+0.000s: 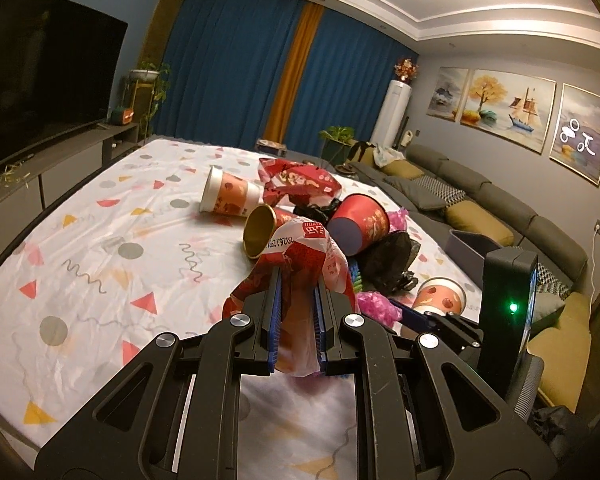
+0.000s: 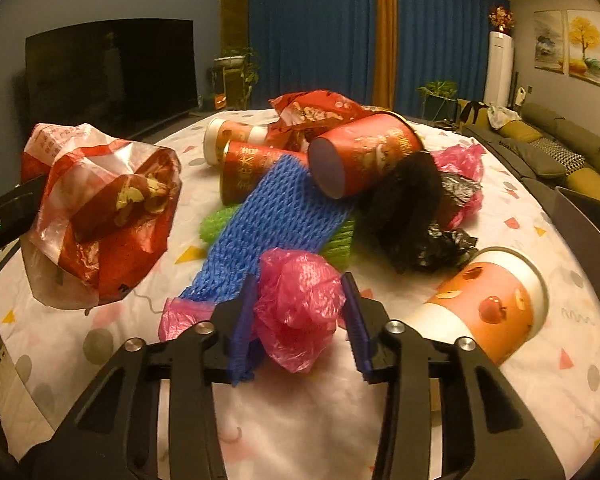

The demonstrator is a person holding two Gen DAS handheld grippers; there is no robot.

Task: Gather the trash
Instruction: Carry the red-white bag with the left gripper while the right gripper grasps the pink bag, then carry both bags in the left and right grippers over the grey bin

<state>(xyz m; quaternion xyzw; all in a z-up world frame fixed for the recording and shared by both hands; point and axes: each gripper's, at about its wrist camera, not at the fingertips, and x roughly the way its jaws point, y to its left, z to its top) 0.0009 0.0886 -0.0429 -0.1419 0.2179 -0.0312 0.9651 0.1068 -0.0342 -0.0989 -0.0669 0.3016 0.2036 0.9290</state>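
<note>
red and white plastic bag (image 1: 300, 256): pinched tight in the left gripper (image 1: 297, 312), held up off the surface; from the right wrist view it hangs at the left edge with crumpled scraps inside.
left jaws: nearly closed, blue pads squeezing the bag on both sides.
pink plastic bag (image 2: 300, 300): crumpled wad on the surface, sitting right between the right gripper (image 2: 300, 312) pads.
right jaws: about half open; left pad looks to touch the wad, can't tell if the right one does.
blue foam net (image 2: 276, 216): just behind the pink wad, lying over a green net (image 2: 216, 224).
cups: red cup (image 2: 360, 156) on its side on the pile, peach-print cup (image 2: 492, 304) lying to the right.
black bag (image 2: 420, 216): crumpled beside the red cup.
surface (image 2: 300, 412): white cloth with coloured triangles and dots.
</note>
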